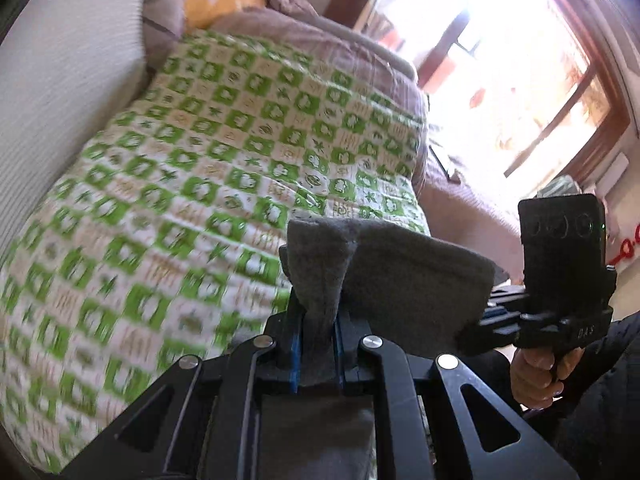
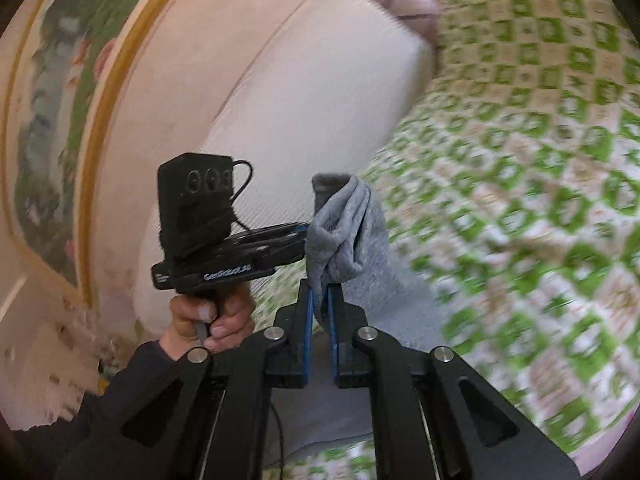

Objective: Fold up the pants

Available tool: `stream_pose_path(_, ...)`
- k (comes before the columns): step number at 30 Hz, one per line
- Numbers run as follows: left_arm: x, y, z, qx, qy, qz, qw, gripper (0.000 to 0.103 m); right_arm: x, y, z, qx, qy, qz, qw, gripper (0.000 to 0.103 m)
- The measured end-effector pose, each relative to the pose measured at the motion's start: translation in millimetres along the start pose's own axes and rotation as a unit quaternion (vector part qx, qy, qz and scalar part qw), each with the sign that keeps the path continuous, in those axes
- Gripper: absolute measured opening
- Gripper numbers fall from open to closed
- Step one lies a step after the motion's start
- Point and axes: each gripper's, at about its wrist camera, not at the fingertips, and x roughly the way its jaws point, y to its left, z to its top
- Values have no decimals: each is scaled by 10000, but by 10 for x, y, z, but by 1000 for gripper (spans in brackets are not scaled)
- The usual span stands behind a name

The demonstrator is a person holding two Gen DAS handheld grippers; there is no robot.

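The grey pants (image 1: 392,272) are held up in the air between both grippers, above a bed with a green and white checked cover (image 1: 192,168). My left gripper (image 1: 318,312) is shut on a bunched edge of the pants, and the cloth stretches right toward the other gripper (image 1: 560,280), held in a hand. My right gripper (image 2: 320,292) is shut on the grey pants (image 2: 348,232), which hang down past its fingers. The left gripper (image 2: 224,248) shows beside it, held in a hand, touching the same cloth. The checked cover (image 2: 520,184) lies below.
A cream headboard (image 1: 60,80) runs along the bed's left side and also shows in the right wrist view (image 2: 304,104). Pillows and a mauve blanket (image 1: 304,36) lie at the bed's far end. A bright window (image 1: 512,80) is at right. A framed picture (image 2: 60,120) hangs on the wall.
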Motion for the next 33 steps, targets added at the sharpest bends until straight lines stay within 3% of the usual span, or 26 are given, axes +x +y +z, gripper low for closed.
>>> stream_pose_path(9, -759, 1, -775, -563, -689, 56, 9960, 11, 361, 663, -426, -457, 629, 479, 9958, 8)
stream_pose_path(19, -1377, 232, -1831, -1453, -1222, 205, 9816, 11, 1000, 1155, -1061, -650, 1475, 910, 9827, 8)
stream_pose_path(33, -1430, 629, -2748, -2185, -1340, 216, 9663, 11, 1717, 1276, -1749, -728, 2336, 800, 9663, 8)
